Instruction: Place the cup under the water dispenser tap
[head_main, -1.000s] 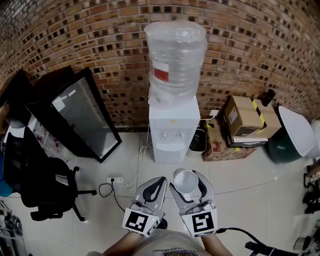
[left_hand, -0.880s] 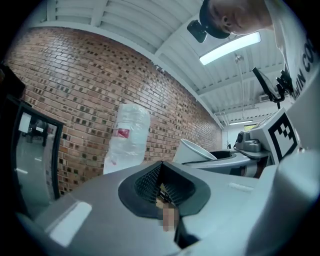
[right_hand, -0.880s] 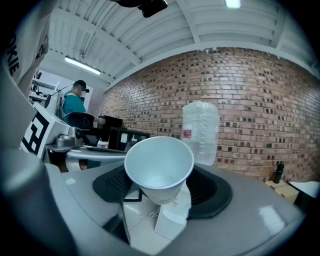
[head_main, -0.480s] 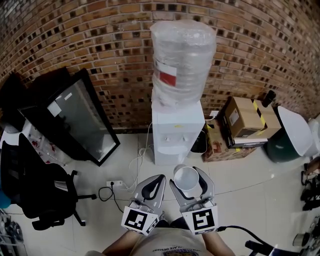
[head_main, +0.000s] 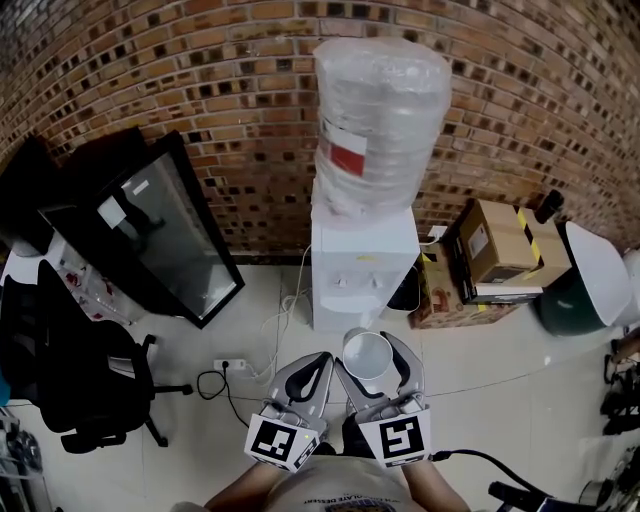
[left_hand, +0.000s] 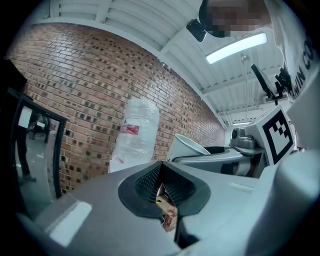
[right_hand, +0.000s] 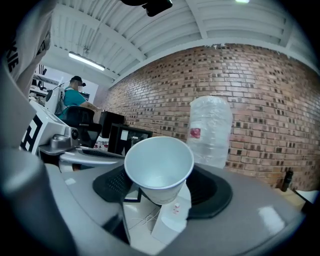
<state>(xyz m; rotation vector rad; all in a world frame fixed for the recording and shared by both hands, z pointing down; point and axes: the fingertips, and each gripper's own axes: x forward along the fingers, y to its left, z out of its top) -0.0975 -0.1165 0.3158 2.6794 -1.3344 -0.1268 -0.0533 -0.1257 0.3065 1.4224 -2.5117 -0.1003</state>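
Observation:
A white paper cup (head_main: 367, 357) sits upright and empty between the jaws of my right gripper (head_main: 370, 346), which is shut on it. In the right gripper view the cup (right_hand: 159, 167) fills the gap between the black pads (right_hand: 212, 187). The white water dispenser (head_main: 362, 262), topped by a plastic-wrapped bottle (head_main: 383, 120), stands against the brick wall just beyond the cup. Its taps (head_main: 357, 284) are a short way ahead of the cup's rim. My left gripper (head_main: 318, 362) is beside the right one, shut with nothing in it. Its pads (left_hand: 150, 182) meet in the left gripper view.
A black-framed glass panel (head_main: 165, 235) leans on the wall at left, with a black office chair (head_main: 90, 375) nearer. A power strip with cables (head_main: 232, 363) lies on the tiled floor. Cardboard boxes (head_main: 495, 245) and a green bin with a white lid (head_main: 578, 280) stand right of the dispenser.
Both grippers have moved forward together towards the dispenser, which now looms larger and closer to the cup. The cup stays held in the right gripper.

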